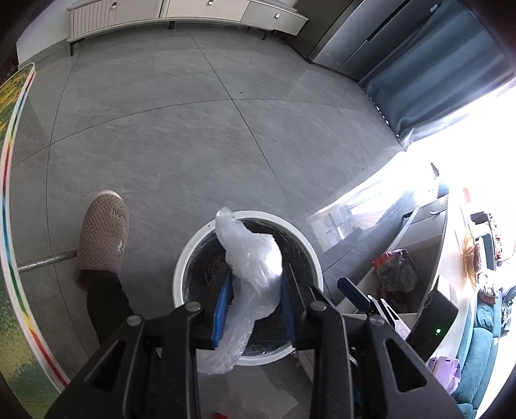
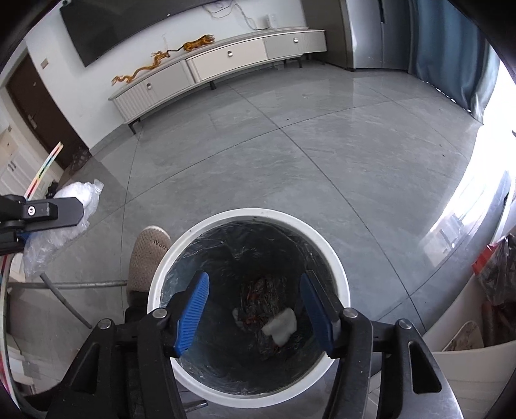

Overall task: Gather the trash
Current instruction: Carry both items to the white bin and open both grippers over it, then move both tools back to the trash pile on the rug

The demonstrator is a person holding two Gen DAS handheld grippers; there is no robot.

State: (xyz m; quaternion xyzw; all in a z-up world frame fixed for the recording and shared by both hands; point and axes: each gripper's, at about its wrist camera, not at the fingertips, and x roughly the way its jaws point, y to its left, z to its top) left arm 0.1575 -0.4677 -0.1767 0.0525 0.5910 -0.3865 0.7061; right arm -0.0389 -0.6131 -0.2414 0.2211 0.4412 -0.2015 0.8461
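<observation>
The left gripper point(image 1: 256, 290) is clamped on a crumpled clear plastic bag point(image 1: 250, 274), whose long axis runs from 11 to 7 o'clock, directly above the white-rimmed trash bin point(image 1: 190, 248). The right gripper point(image 2: 256, 314) stands apart and empty over the same bin, with a white wad point(image 2: 281, 325) lying at the bottom.

A grey tiled floor point(image 2: 290, 154) fills the room. A long cream TV cabinet point(image 2: 219, 58) on dark legs stands along the far wall, with orange dragon figures point(image 2: 161, 58) lying on top and a dark screen point(image 2: 129, 29) hanging above it. Blue curtains point(image 1: 435, 80) hang beside a bright window. A beige knitted slipper point(image 1: 103, 232) rests on the floor.
</observation>
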